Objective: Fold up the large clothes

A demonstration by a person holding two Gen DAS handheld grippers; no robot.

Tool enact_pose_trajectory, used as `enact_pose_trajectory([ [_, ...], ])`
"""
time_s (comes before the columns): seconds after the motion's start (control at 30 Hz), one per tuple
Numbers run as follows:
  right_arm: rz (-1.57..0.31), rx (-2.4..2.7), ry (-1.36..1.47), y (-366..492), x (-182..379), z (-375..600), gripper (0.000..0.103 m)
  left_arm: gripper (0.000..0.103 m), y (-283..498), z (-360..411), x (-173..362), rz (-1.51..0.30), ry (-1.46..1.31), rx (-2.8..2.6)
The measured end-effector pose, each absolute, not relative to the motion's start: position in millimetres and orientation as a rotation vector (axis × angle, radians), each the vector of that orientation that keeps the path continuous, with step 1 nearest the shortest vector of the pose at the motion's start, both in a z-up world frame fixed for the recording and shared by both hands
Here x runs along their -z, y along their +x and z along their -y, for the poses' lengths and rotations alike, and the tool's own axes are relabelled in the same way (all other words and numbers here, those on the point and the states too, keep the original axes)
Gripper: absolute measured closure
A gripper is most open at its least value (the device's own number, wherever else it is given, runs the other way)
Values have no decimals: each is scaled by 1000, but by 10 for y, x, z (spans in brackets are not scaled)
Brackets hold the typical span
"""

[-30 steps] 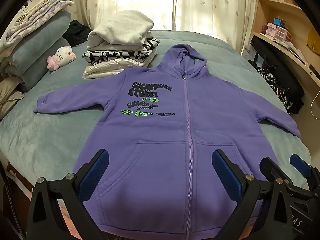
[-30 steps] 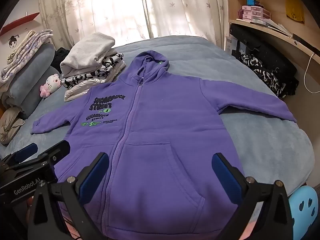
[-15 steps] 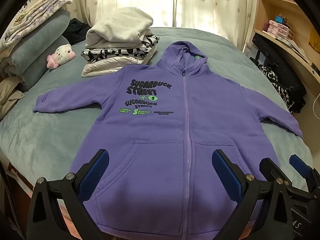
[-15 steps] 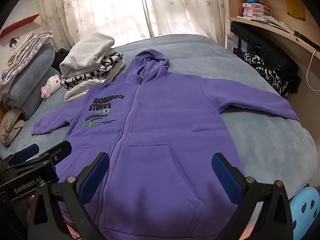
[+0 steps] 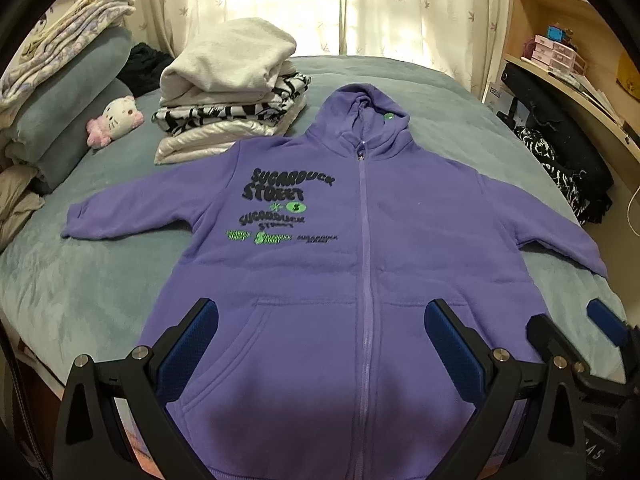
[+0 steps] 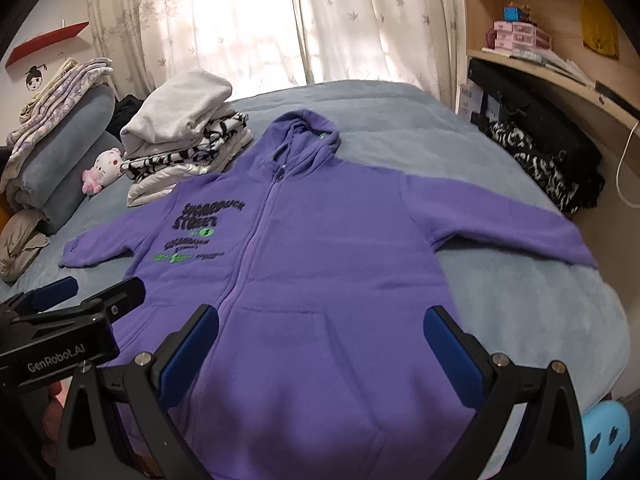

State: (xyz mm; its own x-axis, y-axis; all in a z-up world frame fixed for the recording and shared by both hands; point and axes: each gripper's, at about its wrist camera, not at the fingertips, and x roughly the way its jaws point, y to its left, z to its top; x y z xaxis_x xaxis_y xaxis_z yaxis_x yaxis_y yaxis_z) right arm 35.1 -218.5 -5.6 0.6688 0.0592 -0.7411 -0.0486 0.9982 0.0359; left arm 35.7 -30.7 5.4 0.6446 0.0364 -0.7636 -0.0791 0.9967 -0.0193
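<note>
One purple hoodie [image 5: 320, 280] lies flat on the grey-blue bed [image 5: 80, 292], front side up, zipper closed, with its hood toward the curtains [image 5: 360, 4]. Its two sleeves are spread out, one to each side. On the chest there are printed words in black and green, and low on the front there are two pockets, one on each side of the zipper.

There are two grippers. The left gripper [image 5: 320, 344] hangs above the lower part of the hoodie with its two blue-padded fingers wide apart and nothing between them. The right gripper [image 6: 320, 344] is in the same posture over the hem side, also spread wide and holding nothing. In the left wrist view the right gripper shows at the lower right edge; in the right wrist view the left gripper shows at the lower left.

Beside the hood stands one stack of folded clothes [image 5: 232, 92], where I can count three pieces: a grey one on top, a black-and-white one in the middle, a shiny white one at the bottom. One white plush toy [image 5: 116, 120] lies near this stack. Wooden shelves [image 6: 540, 48] stand on the right.
</note>
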Motion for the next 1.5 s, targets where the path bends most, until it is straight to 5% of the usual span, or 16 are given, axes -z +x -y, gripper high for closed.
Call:
enact_pose_trajectory([
  [0.9,-695,220,151,1048,-703,4231,0,1,1606,1462,-760,-750,11,105],
  [1.17,-777,259,380,1290,-325,5088,2,1,2090,2003,-537,-772,21,167],
  [1.5,-888,289,814,1453,812,5968,20,1,2460,2481,116,-843,75,108],
])
